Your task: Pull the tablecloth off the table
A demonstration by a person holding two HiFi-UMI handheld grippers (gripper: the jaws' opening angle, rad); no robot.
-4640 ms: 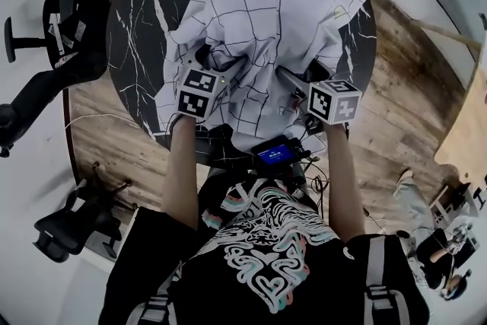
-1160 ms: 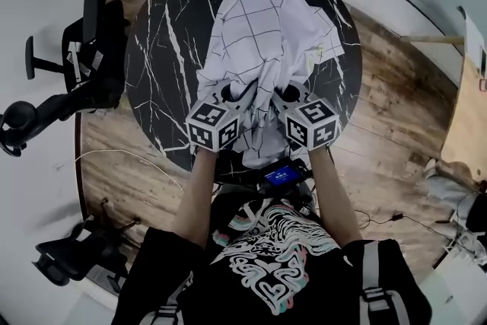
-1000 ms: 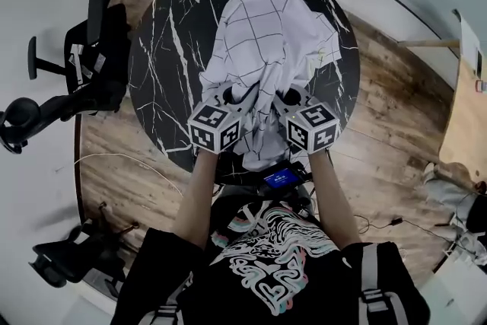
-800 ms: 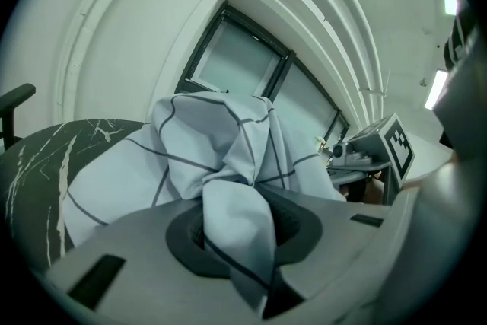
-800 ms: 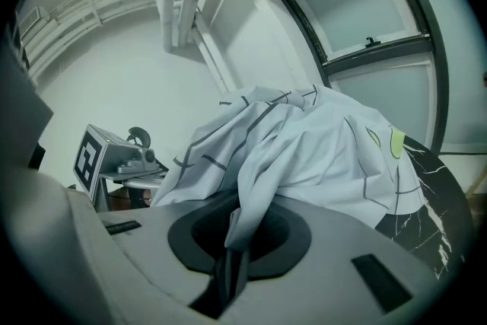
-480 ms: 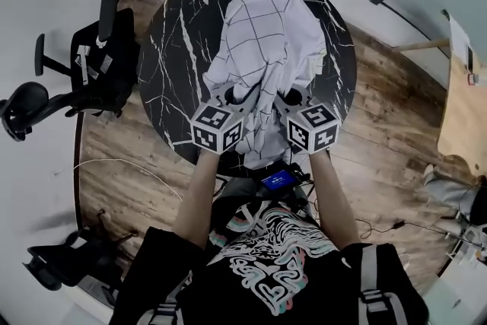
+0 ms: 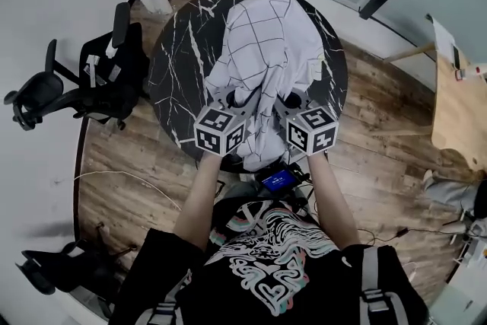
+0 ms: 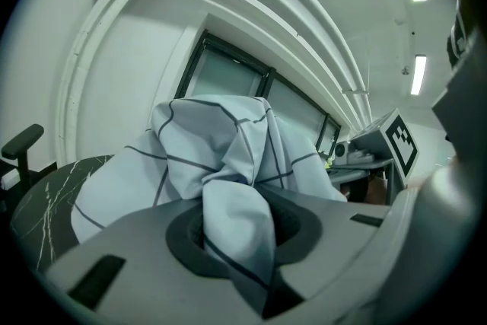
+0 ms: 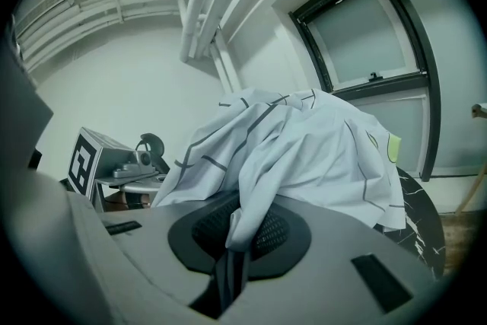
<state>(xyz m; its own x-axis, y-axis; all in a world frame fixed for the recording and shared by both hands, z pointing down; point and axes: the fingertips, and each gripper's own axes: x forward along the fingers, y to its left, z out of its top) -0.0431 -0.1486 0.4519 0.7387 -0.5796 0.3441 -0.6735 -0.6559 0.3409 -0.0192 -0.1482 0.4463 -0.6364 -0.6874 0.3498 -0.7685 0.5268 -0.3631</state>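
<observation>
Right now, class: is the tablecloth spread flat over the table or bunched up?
Bunched up. The tablecloth lies gathered in folds, with bare marble table showing beside it.

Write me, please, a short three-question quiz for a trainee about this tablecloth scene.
1. True or false: both the left gripper and the right gripper are shut on the grid-lined tablecloth.
2. The round table has a top that is: A plain white; B black marble with white veins; C bare wood.
3. Fill in: the black office chair beside the table stands on the person's ___ side.
Key: 1 true; 2 B; 3 left.
</observation>
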